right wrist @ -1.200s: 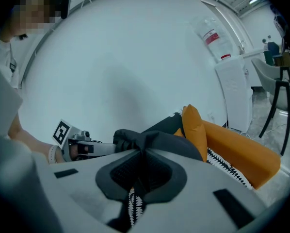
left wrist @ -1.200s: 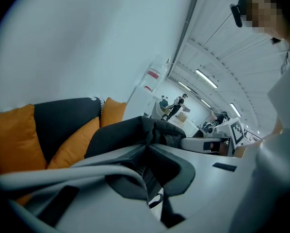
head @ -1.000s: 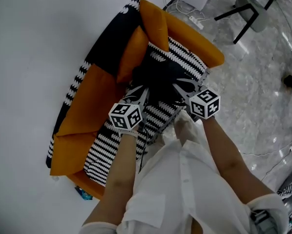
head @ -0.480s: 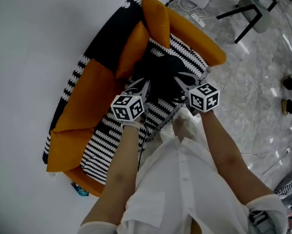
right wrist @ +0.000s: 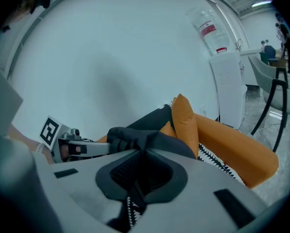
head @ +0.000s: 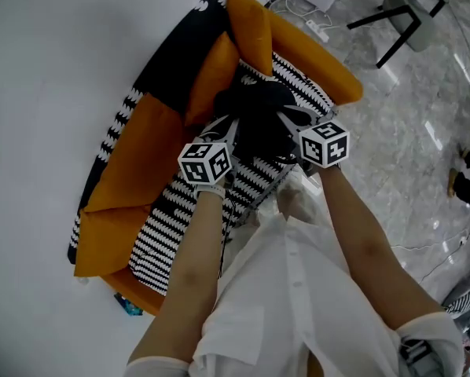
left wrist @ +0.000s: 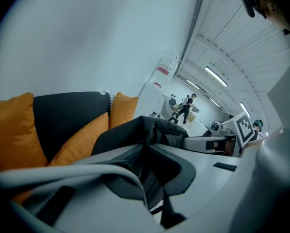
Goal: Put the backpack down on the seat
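Backpack point(head: 258, 120) seemingly down on seat point(head: 180, 226), centre frame; our left gripper point(head: 233, 132) and right gripper point(head: 286, 124) fingers pinch its fabric; release remains.

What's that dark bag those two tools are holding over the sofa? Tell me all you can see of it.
The backpack is black, soft fabric, crumpled and slumped with no firm shape. The left gripper and right gripper each have their fingers shut on a fold of its upper edge. It hangs or sits over the black-and-white striped seat, close to an orange cushion; whether its weight already rests there is unclear.
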